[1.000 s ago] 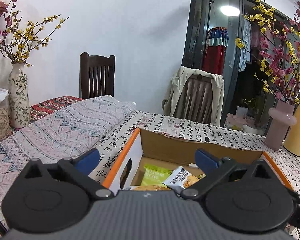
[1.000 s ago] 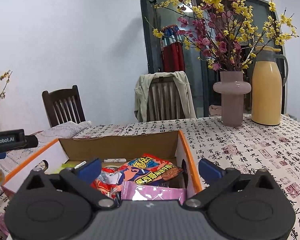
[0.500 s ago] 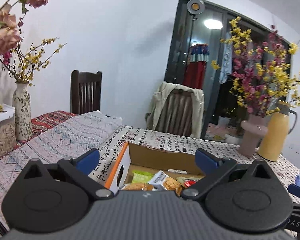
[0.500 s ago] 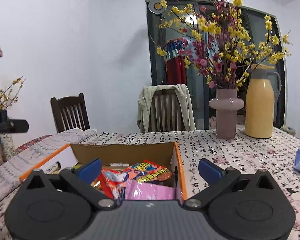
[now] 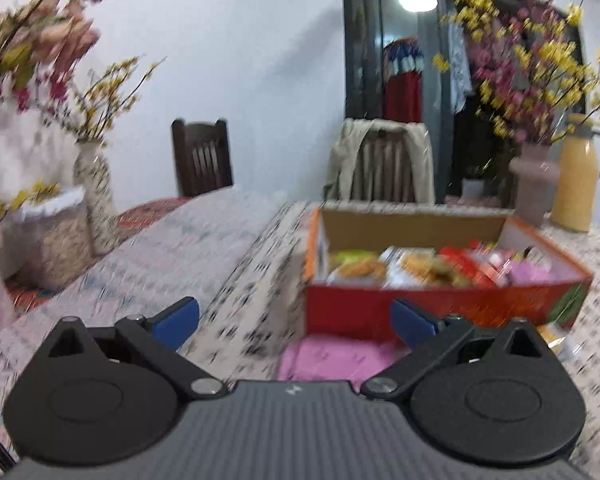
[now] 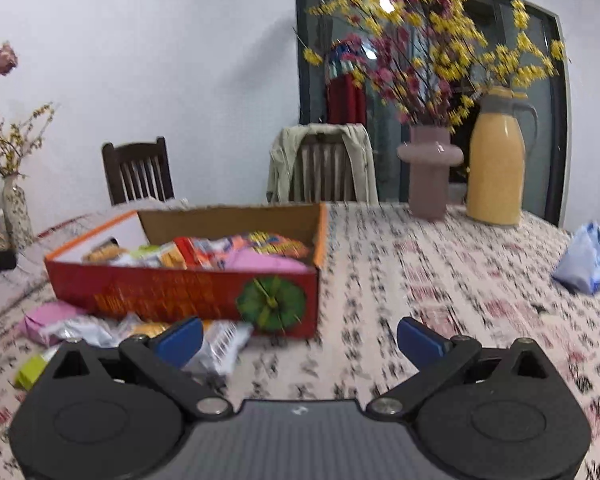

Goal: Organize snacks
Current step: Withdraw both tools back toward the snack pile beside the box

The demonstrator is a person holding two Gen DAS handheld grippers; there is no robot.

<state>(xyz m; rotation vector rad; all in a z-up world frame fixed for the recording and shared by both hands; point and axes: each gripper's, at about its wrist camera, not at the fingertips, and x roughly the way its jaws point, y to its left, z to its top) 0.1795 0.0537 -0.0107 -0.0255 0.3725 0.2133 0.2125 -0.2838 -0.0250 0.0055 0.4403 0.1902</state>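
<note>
Snacks [image 6: 236, 252] fill the box [image 6: 180, 296]; both tools [image 5: 294, 322] [image 6: 298, 338] wide open, empty.

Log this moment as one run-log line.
left tool: open, empty | right tool: open, empty | box: holds snacks | loose packets: on table before box | blue bag: far right

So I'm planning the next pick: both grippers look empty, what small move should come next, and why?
Probably lower the open right gripper toward the loose packets lying in front of the red box. They remain outside it, nearest that gripper, and its fingers hold nothing.
</note>
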